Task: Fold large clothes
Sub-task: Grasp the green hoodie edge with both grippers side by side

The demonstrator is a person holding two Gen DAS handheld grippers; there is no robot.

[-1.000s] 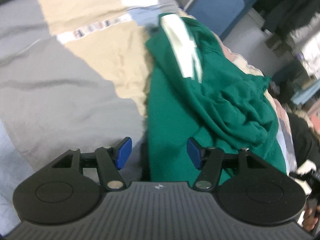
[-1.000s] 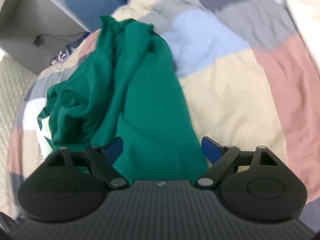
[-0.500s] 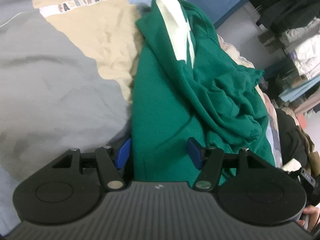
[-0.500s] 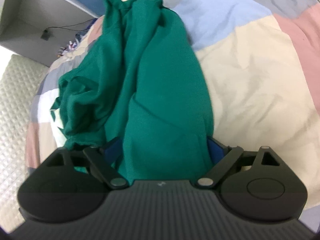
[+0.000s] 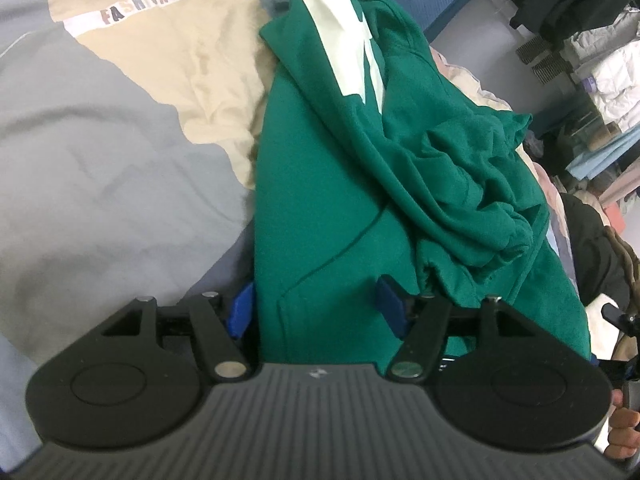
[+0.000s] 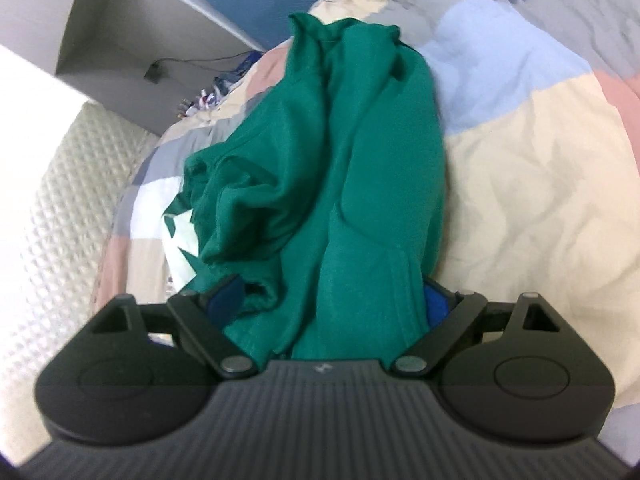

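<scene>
Left tool (image 5: 316,308) tilts down at the bed, jaws spread around the near edge of the green sweatshirt (image 5: 340,208), pads not pinching. Right tool (image 6: 334,300) tilts down too, spread wide, bunched cloth between the pads; grip unclear. Quilt (image 5: 100,168) print reads "FASHION HOME" at 11 o'clock. Sweatshirt lies on the quilt, long axis 6 to 12 o'clock, white patch at 12.

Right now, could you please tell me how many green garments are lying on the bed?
1: a green sweatshirt bunched along the patchwork bedspread, its near end between both grippers. Folds may hide another piece.
</scene>
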